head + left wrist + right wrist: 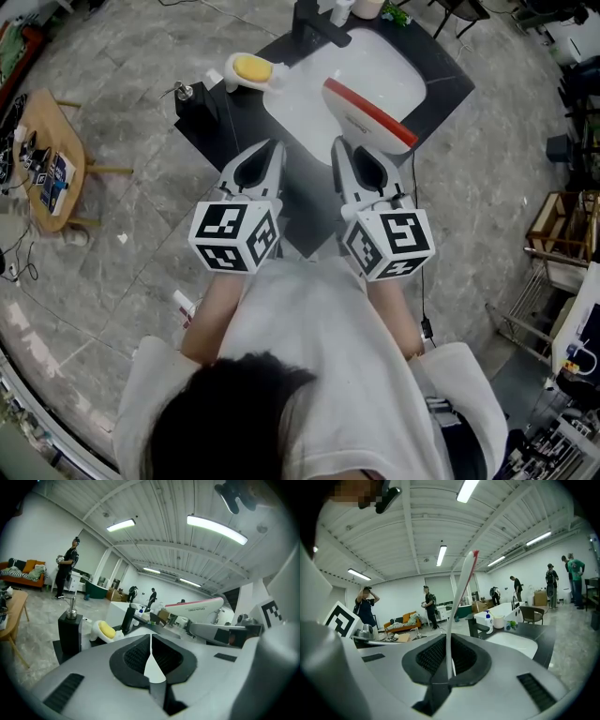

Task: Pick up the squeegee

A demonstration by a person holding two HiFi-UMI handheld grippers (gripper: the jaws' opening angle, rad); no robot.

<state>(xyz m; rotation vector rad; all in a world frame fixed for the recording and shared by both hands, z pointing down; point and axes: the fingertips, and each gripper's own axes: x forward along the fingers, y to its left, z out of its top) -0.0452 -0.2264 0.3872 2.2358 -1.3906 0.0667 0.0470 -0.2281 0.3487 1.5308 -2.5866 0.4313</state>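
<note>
White plastic squeegee with a red rubber edge, clamped in the closed jaws of the right gripper over the white sink basin, long axis crosswise to that gripper, slanting upper left to lower right in the head view; left gripper closed, empty.

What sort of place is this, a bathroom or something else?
Probably a large workshop or lab hall, not a bathroom: the white sink sits in a lone dark counter on open floor, under long strip lights, with people standing about.
</note>
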